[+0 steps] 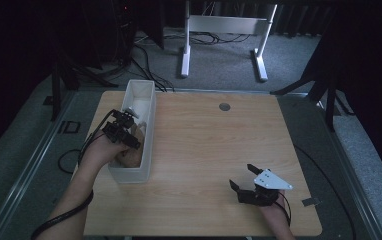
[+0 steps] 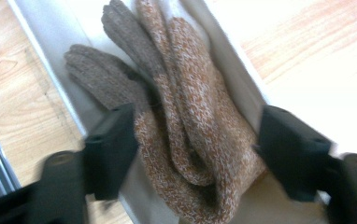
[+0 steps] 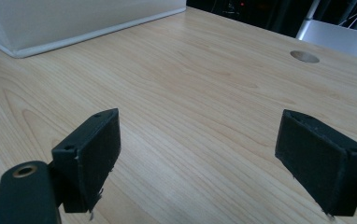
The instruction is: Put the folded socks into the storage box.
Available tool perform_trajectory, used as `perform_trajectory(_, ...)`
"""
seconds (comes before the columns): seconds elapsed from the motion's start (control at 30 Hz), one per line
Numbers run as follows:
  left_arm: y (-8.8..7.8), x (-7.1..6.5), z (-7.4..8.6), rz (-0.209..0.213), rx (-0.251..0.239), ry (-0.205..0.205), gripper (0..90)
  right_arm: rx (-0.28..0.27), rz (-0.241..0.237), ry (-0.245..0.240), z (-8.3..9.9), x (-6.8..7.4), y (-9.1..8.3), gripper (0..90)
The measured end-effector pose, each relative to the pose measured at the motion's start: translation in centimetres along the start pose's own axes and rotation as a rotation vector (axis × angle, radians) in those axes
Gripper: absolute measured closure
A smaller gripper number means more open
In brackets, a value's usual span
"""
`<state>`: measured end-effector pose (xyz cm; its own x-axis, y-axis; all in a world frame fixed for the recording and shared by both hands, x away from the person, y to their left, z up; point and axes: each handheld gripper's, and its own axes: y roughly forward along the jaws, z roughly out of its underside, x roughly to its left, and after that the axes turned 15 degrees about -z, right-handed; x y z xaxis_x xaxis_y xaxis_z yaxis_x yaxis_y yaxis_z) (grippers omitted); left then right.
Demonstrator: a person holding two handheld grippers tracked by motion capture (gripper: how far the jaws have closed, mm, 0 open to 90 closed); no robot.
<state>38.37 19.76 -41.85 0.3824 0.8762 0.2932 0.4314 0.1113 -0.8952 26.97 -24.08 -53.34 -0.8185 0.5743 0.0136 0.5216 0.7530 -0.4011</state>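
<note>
1. The bin (image 1: 140, 131) stands on the table (image 1: 214, 165) near its left edge, long and white; take it as the landmark.
2. The gloves (image 2: 186, 126) lie inside the bin, a brown-and-orange knitted bundle toward its near end, fingers pointing along its length.
3. The left gripper (image 2: 195, 154) hangs over that near end with its jaws spread wide on either side of the bundle. The left pad sits at the wool's edge and the right pad stands clear, so nothing is pinched: the gloves look released into the bin.
4. To finish the drop well, I would lift straight up out of the bin, keeping the jaws wide so no knit snags on a pad and gets dragged back over the wall.
5. Mind the bin's long walls: the jaws sit close to them, so a sideways pull could tip or shove the light bin.
6. The right gripper (image 1: 251, 182) rests low over bare table, well right of the bin, jaws open and empty; it need not move for this step.
</note>
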Motion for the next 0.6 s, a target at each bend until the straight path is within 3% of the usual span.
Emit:
perform_trajectory(0.07, 0.2, 0.1, 0.4, 0.008, -0.024, -0.007, 21.4, -0.003, -0.002, 0.003, 0.0, 0.0, 0.0, 13.9)
perform_trajectory(0.1, 0.2, 0.3, 0.9, 0.010, -0.062, -0.021, 18.1, -0.002, 0.000, 0.003, 0.0, 0.0, -0.1, 13.9)
perform_trajectory(0.2, 0.3, 0.4, 1.4, 0.004, -0.092, -0.033, 14.1, -0.003, 0.000, 0.007, 0.1, 0.0, -0.1, 13.9)
perform_trajectory(0.5, -0.8, 1.4, 3.8, 0.028, -0.199, -0.096, 14.1, 0.001, -0.007, 0.006, 0.1, 0.1, 0.1, 13.9)
perform_trajectory(0.6, -1.2, 1.5, 4.6, 0.025, -0.222, -0.100, 14.1, 0.002, -0.007, 0.007, 0.1, 0.1, 0.2, 13.9)
